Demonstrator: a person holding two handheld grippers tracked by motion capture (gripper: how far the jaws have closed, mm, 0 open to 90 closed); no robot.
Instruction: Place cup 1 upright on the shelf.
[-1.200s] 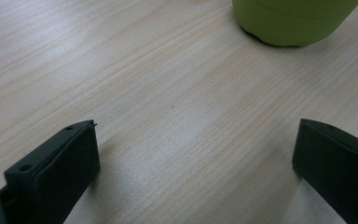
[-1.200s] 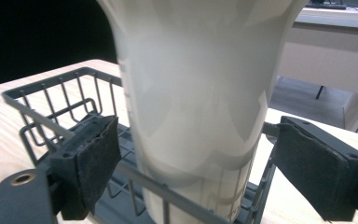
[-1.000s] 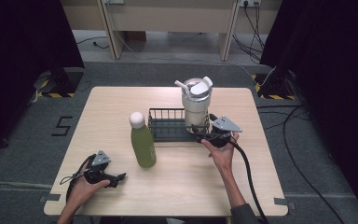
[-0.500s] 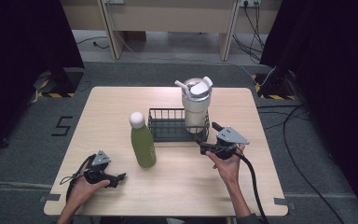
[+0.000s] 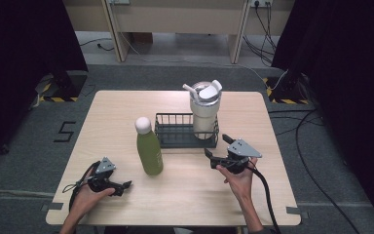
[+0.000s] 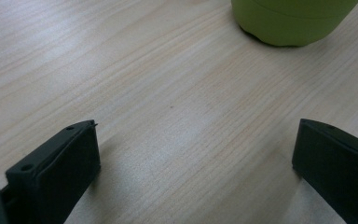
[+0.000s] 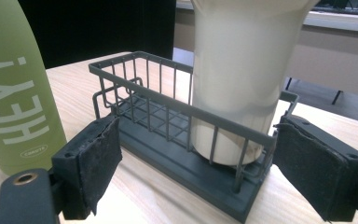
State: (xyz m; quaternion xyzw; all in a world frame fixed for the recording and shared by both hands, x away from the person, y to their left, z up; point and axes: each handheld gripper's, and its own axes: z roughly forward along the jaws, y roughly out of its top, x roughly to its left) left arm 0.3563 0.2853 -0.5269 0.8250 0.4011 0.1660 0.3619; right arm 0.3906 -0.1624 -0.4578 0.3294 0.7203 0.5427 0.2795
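1. Dark curtains stand on both sides of a grey floor; at the centre is a light wooden table (image 5: 126, 122).
2. A dark wire basket (image 5: 175, 132) rests near the middle of the table. A cream tumbler (image 5: 205, 109) with a white lid stands upright inside the basket's right end.
3. A green bottle (image 5: 149, 152) with a white cap stands upright on the table just to the left of the basket, apart from it.
4. Right gripper (image 5: 213, 158): held in the person's right hand (image 5: 238, 176) on the table just in front of the basket's right end. Its fingers are spread and pinch nothing.
5. In the right gripper view, the basket (image 7: 168, 121) and the tumbler (image 7: 242, 74) lie ahead of the two fingers (image 7: 98, 158), beyond the tips and clear of the pads. The tumbler is nearer the right-hand finger; the bottle (image 7: 14, 88) stands beyond the left-hand finger.
6. Left gripper (image 5: 122, 186): held in the left hand (image 5: 85, 195) at the table's near left corner, lying low on the surface. Its fingers (image 6: 60, 163) are spread wide with bare wood between them.
7. In the left gripper view, the base of the bottle (image 6: 293, 21) is well ahead of the fingertips, off toward the right-hand finger and touching neither.
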